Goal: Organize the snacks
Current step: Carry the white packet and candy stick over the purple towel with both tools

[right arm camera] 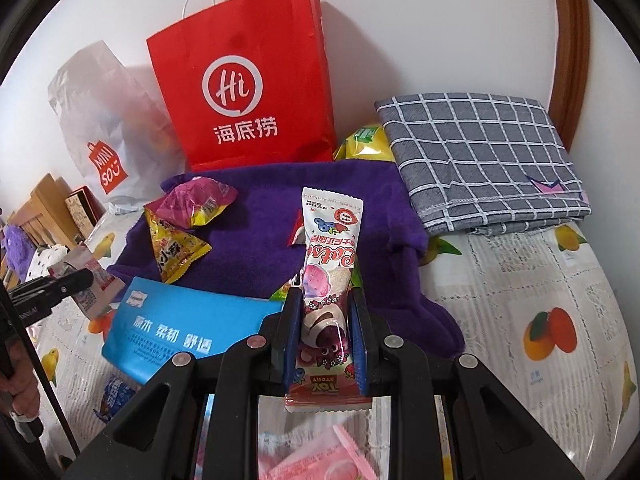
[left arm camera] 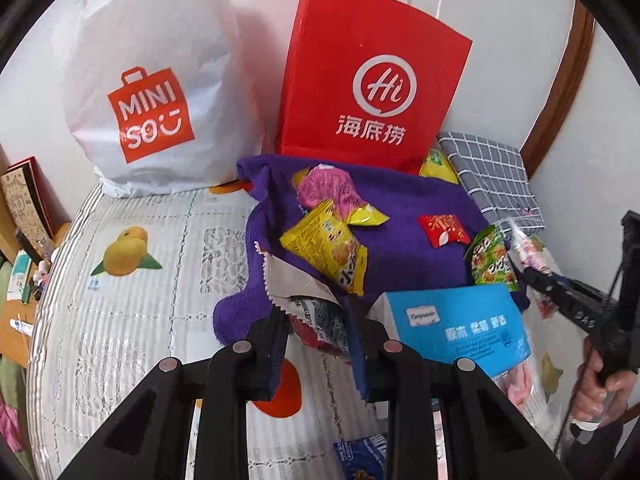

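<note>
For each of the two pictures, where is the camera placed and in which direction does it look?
Left wrist: sits on the left gripper, looking down at the purple towel; gripper shut on a silver-backed snack packet; the right gripper shows.
Right wrist: sits on the right gripper, same direction; shut on a pink-and-white snack bar wrapper.
Shared: red paper bag, blue box.

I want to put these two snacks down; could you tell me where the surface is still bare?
Bare fruit-print cover lies right of the purple towel, below the folded checked cloth; another patch lies below the MINISO bag. The towel's left side is crowded with packets, beside the blue pack.
</note>
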Motion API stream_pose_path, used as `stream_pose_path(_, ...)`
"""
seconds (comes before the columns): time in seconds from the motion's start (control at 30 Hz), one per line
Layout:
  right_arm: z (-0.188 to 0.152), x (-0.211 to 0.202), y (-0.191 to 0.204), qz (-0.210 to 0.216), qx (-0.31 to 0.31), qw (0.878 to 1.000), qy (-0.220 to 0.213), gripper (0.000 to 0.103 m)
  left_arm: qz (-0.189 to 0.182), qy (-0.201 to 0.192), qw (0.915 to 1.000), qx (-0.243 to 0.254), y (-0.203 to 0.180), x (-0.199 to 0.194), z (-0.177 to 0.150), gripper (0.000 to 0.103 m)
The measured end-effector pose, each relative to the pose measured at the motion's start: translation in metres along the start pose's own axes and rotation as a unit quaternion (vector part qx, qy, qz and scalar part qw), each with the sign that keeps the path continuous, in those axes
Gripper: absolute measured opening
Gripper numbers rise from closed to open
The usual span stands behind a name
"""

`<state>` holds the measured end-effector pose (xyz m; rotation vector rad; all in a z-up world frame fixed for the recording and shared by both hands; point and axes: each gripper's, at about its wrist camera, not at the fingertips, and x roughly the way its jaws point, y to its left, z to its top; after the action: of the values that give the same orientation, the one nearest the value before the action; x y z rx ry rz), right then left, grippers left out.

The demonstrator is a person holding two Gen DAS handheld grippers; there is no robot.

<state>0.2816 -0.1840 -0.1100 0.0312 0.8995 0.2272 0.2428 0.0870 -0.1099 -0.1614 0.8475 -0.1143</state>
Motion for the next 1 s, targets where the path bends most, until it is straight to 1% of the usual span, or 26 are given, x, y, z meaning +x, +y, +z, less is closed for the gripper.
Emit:
stream_pose_path(0.13,0.003,0.012,0.000,-0.003,-0.002,1.000,0.010,0.023,-0.014,0.001,0.9999,0.000,-0.005,0.000,0.011,0.026)
stream_pose_path(0.27,0.007,0.026,-0.004,-0.001,0.004,1.000,0.018,0.023,-0.009,0.001,0.9999,0.011,-0.013,0.006,0.025,0.026)
stream_pose_path(0.37,0.012,0.038,-0.005,0.000,0.005,1.000,0.027,0.022,-0.013,0.002,0.9998,0.014,-0.019,0.012,0.035,0.026)
stream_pose_path(0.53,0.027,0.047,0.000,0.002,-0.007,1.000,0.022,0.022,-0.023,0.003,0.9995,0.021,-0.031,0.026,0.050,0.026)
stream_pose_path(0.6,0.034,0.052,0.001,0.002,-0.009,1.000,0.022,0.022,-0.033,0.003,0.9993,0.016,-0.034,0.032,0.056,0.026)
stream_pose_path(0.73,0.043,0.059,0.003,0.012,-0.007,1.000,0.023,0.022,-0.050,0.014,0.9986,0.013,-0.040,0.049,0.066,0.026)
stream_pose_path(1.0,0.052,0.071,0.008,0.013,-0.027,0.999,0.029,0.022,-0.064,0.039,0.9969,0.024,-0.053,0.080,0.070,0.026)
